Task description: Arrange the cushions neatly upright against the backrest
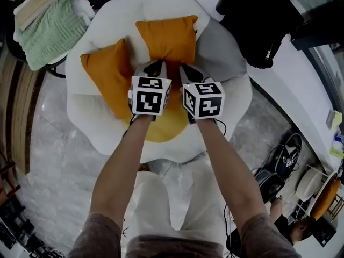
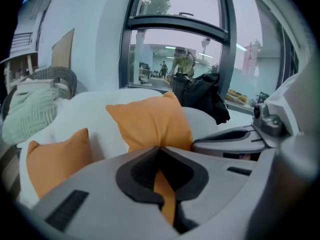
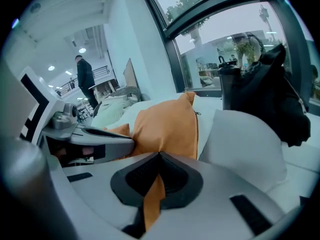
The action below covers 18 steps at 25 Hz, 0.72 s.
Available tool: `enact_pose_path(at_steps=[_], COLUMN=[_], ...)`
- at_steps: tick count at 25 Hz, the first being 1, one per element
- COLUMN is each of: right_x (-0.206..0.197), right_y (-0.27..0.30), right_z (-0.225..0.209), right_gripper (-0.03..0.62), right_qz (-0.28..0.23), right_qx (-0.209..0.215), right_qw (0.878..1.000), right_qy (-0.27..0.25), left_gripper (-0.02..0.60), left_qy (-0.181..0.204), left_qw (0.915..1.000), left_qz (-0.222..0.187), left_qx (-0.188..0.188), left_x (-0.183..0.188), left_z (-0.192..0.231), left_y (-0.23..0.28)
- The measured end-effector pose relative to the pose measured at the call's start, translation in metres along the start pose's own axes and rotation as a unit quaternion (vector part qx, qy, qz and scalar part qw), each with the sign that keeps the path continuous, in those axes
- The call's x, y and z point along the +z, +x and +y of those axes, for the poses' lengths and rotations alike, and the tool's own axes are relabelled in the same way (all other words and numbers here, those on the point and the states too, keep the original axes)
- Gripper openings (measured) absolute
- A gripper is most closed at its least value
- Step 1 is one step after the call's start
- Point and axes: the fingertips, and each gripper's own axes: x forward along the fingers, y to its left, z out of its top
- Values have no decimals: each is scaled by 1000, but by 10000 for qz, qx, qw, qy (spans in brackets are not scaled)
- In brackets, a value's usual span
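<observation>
Partly behind left gripper [image 1: 156,64], right gripper [image 1: 186,67]: pinched edge of rear orange cushion [image 1: 167,36].

Left gripper [image 2: 160,150] jaws clamped on the lower edge of the held cushion [image 2: 150,121], orange fabric pinched between the pads. Second orange cushion [image 2: 57,159] sits left of it and lower. White backrest [image 2: 92,109] behind it. Right gripper [image 2: 199,144] at its lower right edge. Black bag [image 2: 202,96] behind-right, green blanket [image 2: 27,115] far left.
</observation>
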Motion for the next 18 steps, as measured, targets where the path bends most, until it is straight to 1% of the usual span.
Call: enact_pose_path(at_steps=[3,6,9,11,14,18], right_x=[-16,-27,-32,-35,-34,-25], right_y=[13,17,18,20,19,4], right_z=[0,-2,-8,-10,-10,-10], right_gripper=[23,23,23,25,25,25], right_qz=[58,39,22,87,238,333], right_qx=[-9,-22,-96,-149,-172,-249], right_qw=[10000,10000,10000,9998,9990,9980], right_qy=[-35,-35,1,-77,-335,-477], left_gripper=[9,9,9,12,28,34], left_qy=[-139,-329,-316,-349,-366,-501], left_qw=[9998,9994,9994,9993,9992,9986], left_qz=[108,93,39,9,33,87], left_qx=[-51,-92,-144,-164,-185,-133], left_x=[-15,-26,-30,-31,-30,-25], left_z=[7,8,2,1,0,5], left_y=[13,17,19,21,19,4])
